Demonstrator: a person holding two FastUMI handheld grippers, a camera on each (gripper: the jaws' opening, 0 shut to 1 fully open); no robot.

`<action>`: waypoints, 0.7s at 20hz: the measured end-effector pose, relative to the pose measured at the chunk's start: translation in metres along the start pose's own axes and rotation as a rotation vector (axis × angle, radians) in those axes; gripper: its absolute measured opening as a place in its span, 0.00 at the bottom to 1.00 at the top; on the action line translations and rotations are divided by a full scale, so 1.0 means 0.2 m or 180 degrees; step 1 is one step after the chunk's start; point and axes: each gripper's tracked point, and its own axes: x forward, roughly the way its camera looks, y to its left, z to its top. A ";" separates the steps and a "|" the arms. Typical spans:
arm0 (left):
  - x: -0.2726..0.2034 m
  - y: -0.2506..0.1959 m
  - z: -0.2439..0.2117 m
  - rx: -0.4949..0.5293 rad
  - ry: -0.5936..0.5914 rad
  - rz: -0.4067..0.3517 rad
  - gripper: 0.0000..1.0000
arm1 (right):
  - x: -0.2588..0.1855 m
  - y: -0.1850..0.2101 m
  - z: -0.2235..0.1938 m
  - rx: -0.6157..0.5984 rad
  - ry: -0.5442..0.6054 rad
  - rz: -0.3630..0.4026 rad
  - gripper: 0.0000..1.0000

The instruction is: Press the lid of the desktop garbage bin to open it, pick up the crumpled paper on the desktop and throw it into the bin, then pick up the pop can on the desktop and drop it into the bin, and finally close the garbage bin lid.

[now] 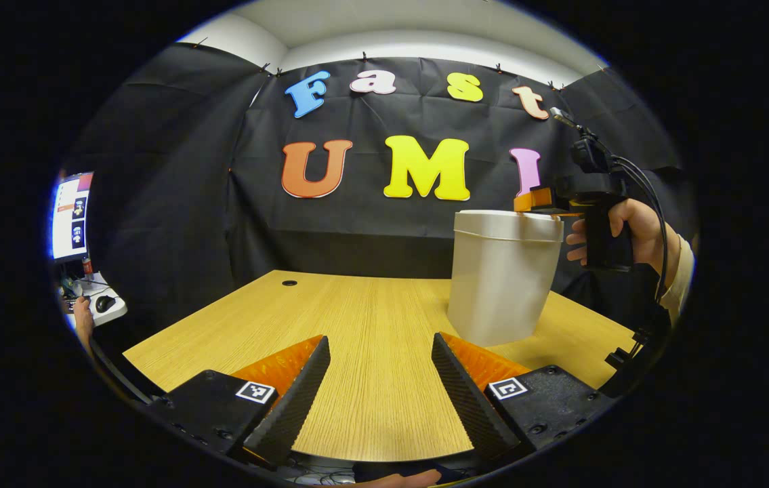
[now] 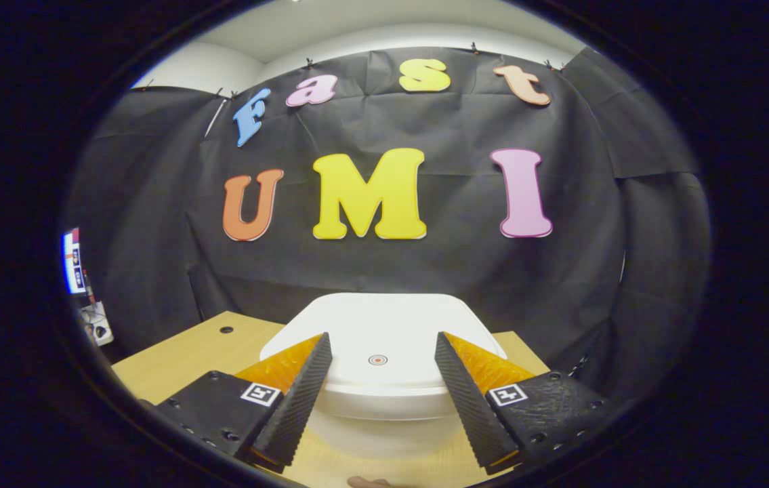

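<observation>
A: In the right gripper view, the right gripper (image 2: 379,400) is being held with its jaws spread wide, nothing gripped between them. Just beyond and below, at lower centre, the closed lid (image 2: 384,339) of the bin (image 2: 384,427) is being framed between the two fingers.

B: So which relation is being relied on for the press?

A: The small round mark (image 2: 378,359) on the lid, lying straight ahead between the jaws. Contact with the lid cannot be told. The same gripper is being shown at the right of the left gripper view, in a hand (image 1: 628,230), level with the bin's top edge, so it is judged the nearer one.

B: And the left gripper (image 1: 379,379)?

A: Its jaws are likewise being held wide and empty, low over the bare desk (image 1: 357,318), the bin standing to the right of centre, well beyond them.

B: The paper and the can?

A: Their places cannot be told. The bin's inside is being hidden by the lid.
</observation>
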 end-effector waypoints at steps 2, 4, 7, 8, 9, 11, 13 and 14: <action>0.03 0.00 0.03 0.0034 -0.0019 0.0068 0.98 | 0.00 -0.01 -0.01 -0.0022 -0.0088 -0.0025 0.96; 0.07 -0.03 0.06 0.0027 -0.0067 0.0107 0.98 | -0.01 0.00 -0.01 -0.0058 -0.0149 -0.0026 0.97; 0.12 -0.09 0.07 -0.0059 -0.0069 0.0146 0.98 | -0.05 0.00 -0.01 0.0007 -0.0229 0.0117 0.96; 0.13 -0.12 0.06 -0.0111 -0.0037 0.0137 0.98 | -0.04 0.00 -0.02 0.0062 -0.0193 0.0152 0.96; 0.14 -0.14 0.05 -0.0163 -0.0002 0.0139 0.98 | -0.03 -0.01 -0.04 0.0115 -0.0139 0.0158 0.97; 0.14 -0.17 0.04 -0.0219 0.0047 0.0180 0.98 | -0.02 -0.01 -0.03 0.0065 -0.0219 0.0098 0.98; 0.13 -0.19 0.04 -0.0202 0.0045 0.0238 0.98 | -0.05 -0.01 -0.01 0.0109 -0.0402 0.0059 0.96; 0.13 -0.20 0.05 -0.0167 0.0045 0.0246 0.98 | -0.07 0.00 -0.01 0.0134 -0.0456 0.0076 0.95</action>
